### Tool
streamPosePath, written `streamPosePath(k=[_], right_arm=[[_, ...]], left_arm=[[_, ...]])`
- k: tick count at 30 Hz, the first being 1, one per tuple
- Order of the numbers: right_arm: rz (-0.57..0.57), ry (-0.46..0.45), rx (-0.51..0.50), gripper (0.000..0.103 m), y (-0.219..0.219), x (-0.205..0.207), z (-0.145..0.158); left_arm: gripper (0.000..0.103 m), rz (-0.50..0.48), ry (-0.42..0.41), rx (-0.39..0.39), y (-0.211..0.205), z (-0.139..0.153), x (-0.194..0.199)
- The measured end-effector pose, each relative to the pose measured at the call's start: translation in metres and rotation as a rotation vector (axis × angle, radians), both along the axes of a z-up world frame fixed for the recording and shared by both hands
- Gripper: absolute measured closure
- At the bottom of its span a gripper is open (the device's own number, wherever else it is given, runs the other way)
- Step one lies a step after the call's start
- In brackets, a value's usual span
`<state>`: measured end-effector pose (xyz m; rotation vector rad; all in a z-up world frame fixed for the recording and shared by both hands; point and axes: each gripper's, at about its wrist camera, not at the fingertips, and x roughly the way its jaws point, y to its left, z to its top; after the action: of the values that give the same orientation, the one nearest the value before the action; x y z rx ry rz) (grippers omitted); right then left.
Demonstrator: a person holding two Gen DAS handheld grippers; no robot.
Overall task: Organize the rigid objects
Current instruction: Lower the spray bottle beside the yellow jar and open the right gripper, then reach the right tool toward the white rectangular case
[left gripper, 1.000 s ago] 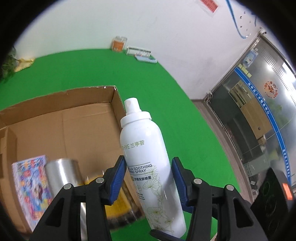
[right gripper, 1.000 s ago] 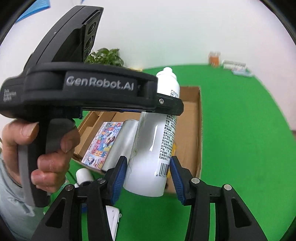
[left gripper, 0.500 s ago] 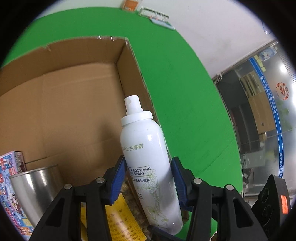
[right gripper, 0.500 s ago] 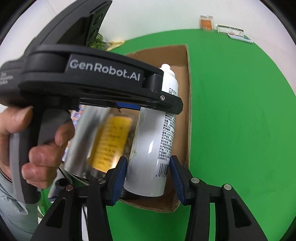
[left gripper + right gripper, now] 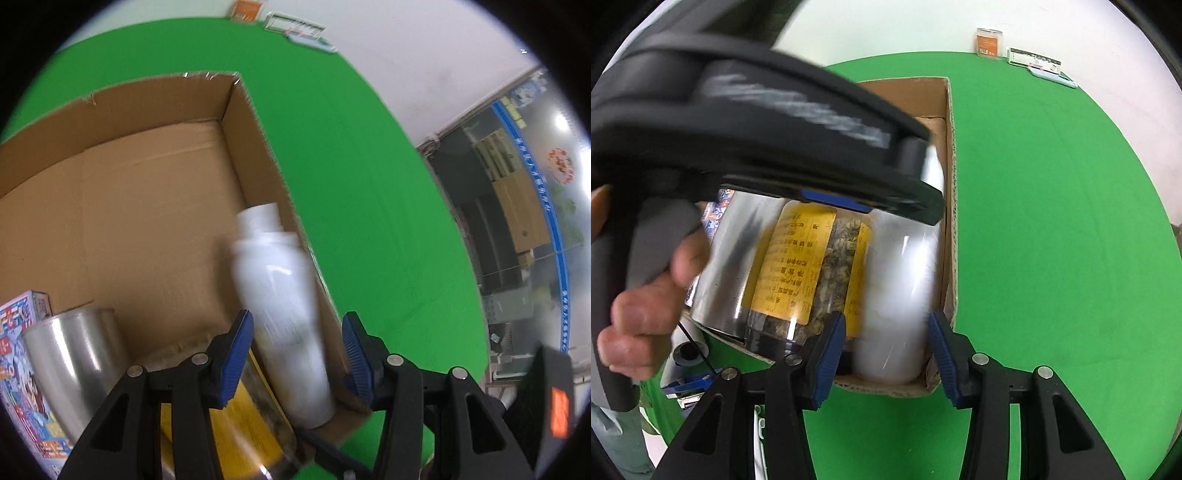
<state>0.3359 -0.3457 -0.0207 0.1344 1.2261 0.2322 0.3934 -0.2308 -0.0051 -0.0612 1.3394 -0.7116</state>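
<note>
- Since a sec ago you've brought the white spray bottle (image 5: 284, 314) down into the cardboard box (image 5: 147, 206); it was above the box rim, now it lies along the box's right wall, base toward the near corner.
- Left gripper (image 5: 297, 354): bottle sits between the blue pads, but a gap shows on the right pad side. Looks let go, though blur makes this hard to call.
- Right gripper (image 5: 886, 354): straddles the bottle's base at the box's near edge; gaps on both sides, so prob. not pressing.
- Your left hand (image 5: 646, 295) grips the other tool's handle, over the box's left part.
- Inside the box, left of the bottle: jar w/ yellow label (image 5: 805, 266), then shiny metal cylinder (image 5: 74, 354), then colourful printed carton (image 5: 18, 369).
- Box rests on green tabletop (image 5: 351, 184).
</note>
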Motion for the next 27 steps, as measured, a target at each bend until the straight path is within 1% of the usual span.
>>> streamPosePath(k=[2, 4, 5, 6, 7, 8, 9, 10, 11, 13, 14, 15, 16, 17, 18, 20, 22, 23, 25, 27], right_arm=[[-0.018, -0.024, -0.009, 0.057, 0.002, -0.001, 0.006], [-0.032, -0.075, -0.028, 0.056, 0.006, -0.014, 0.016], [-0.039, -0.108, -0.038, 0.049, 0.008, -0.021, 0.021], [-0.048, -0.153, -0.044, 0.042, 0.01, -0.031, 0.027], [-0.062, -0.198, -0.046, 0.026, 0.009, -0.041, 0.034], [-0.08, -0.255, -0.046, 0.011, 0.011, -0.054, 0.041], [-0.094, -0.298, -0.049, 0.006, 0.014, -0.064, 0.047], [-0.103, -0.331, -0.055, 0.004, 0.013, -0.073, 0.05], [-0.109, -0.365, -0.064, 0.004, 0.018, -0.084, 0.054], [-0.121, -0.417, -0.084, 0.003, 0.028, -0.104, 0.059], [-0.13, -0.448, -0.093, 0.003, 0.031, -0.121, 0.061], [-0.142, -0.484, -0.093, 0.003, 0.036, -0.131, 0.064], [-0.168, -0.523, -0.084, 0.003, 0.041, -0.142, 0.068], [-0.189, -0.54, -0.075, 0.003, 0.048, -0.154, 0.071], [-0.208, -0.551, -0.059, 0.003, 0.053, -0.162, 0.074], [-0.2, -0.558, -0.036, 0.002, 0.058, -0.175, 0.079], [-0.17, -0.561, -0.068, 0.002, 0.068, -0.187, 0.078], [-0.167, -0.564, -0.078, 0.002, 0.062, -0.194, 0.085], [-0.159, -0.564, -0.069, 0.002, 0.065, -0.21, 0.087], [-0.15, -0.561, -0.083, 0.002, 0.072, -0.225, 0.083]], left_arm=[[0.054, 0.004, -0.064, -0.001, 0.009, 0.015, -0.014], [0.054, 0.025, -0.16, 0.015, 0.021, 0.03, -0.032], [0.054, 0.043, -0.241, 0.023, 0.033, 0.042, -0.047], [0.054, 0.058, -0.3, 0.025, 0.043, 0.05, -0.059], [0.054, 0.076, -0.357, 0.02, 0.054, 0.059, -0.073], [0.05, 0.099, -0.409, 0.013, 0.066, 0.067, -0.086], [0.038, 0.123, -0.458, 0.013, 0.078, 0.074, -0.098], [0.029, 0.152, -0.514, 0.022, 0.09, 0.081, -0.111], [0.016, 0.201, -0.599, 0.051, 0.105, 0.09, -0.13], [0.016, 0.269, -0.744, 0.113, 0.128, 0.099, -0.159], [0.015, 0.301, -0.818, 0.173, 0.138, 0.101, -0.173], [0.014, 0.333, -0.87, 0.233, 0.144, 0.103, -0.186], [0.014, 0.363, -0.897, 0.271, 0.153, 0.103, -0.194], [0.014, 0.402, -0.905, 0.295, 0.164, 0.099, -0.202], [0.014, 0.443, -0.89, 0.3, 0.174, 0.096, -0.21], [0.014, 0.496, -0.849, 0.272, 0.193, 0.089, -0.224], [0.014, 0.528, -0.821, 0.239, 0.207, 0.08, -0.238], [0.014, 0.555, -0.803, 0.231, 0.212, 0.073, -0.246], [0.014, 0.585, -0.786, 0.209, 0.221, 0.065, -0.261], [0.014, 0.605, -0.788, 0.181, 0.223, 0.059, -0.279]])
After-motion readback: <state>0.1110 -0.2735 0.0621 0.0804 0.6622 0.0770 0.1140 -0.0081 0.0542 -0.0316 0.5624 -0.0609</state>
